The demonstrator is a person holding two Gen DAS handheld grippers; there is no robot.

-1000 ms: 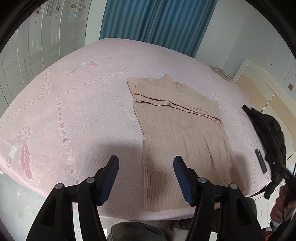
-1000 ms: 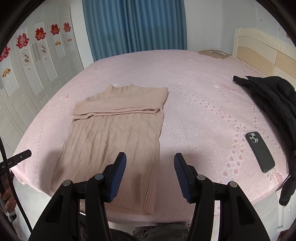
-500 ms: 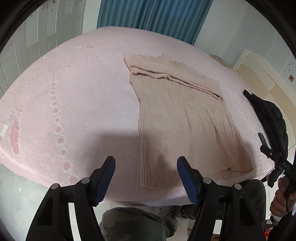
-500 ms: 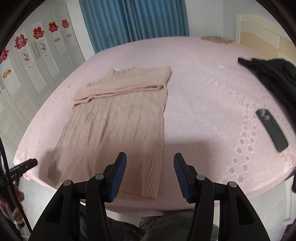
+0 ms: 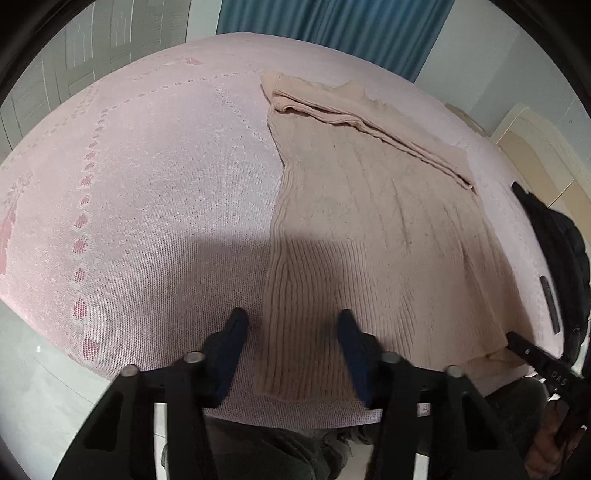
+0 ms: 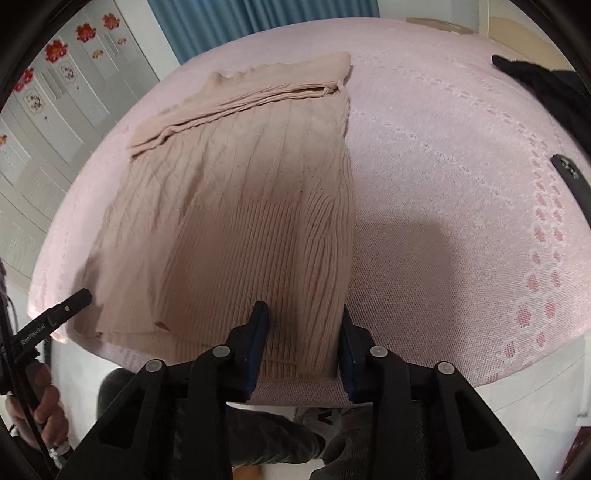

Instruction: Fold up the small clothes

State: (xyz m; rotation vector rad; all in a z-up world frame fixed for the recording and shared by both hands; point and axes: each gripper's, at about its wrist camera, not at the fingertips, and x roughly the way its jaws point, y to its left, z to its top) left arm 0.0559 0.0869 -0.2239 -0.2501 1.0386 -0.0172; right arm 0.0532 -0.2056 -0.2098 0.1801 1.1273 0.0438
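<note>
Beige ribbed knit, the sweater [image 5: 373,229] lies flat on the pink bed [image 5: 155,177], its sleeves folded across the chest at the far end and its hem at the near edge of the mattress.

The left claw [image 5: 291,332] points forward and slightly down over the hem's left corner, its blue-padded fingers [image 5: 232,339] wide apart and holding nothing; one finger sits over bare bedspread, the other over the ribbing, with the sweater's left edge between them. Whether the tips touch the cloth cannot be told.

The right claw [image 6: 301,328] is likewise level with the mattress edge and aimed along the bed, jaws spread, gripping nothing. Its fingers [image 6: 258,332] straddle the hem's right corner, the right finger at the sweater's outer edge.

In the right wrist view the left claw's black tip appears at the hem's far corner, with the person's hand [image 6: 44,406] on its handle below.

A black jacket [image 5: 557,251] and a dark phone [image 5: 548,302] lie near the bed's right side, well apart from the sweater. Blue curtains [image 5: 332,26] hang beyond the bed.
</note>
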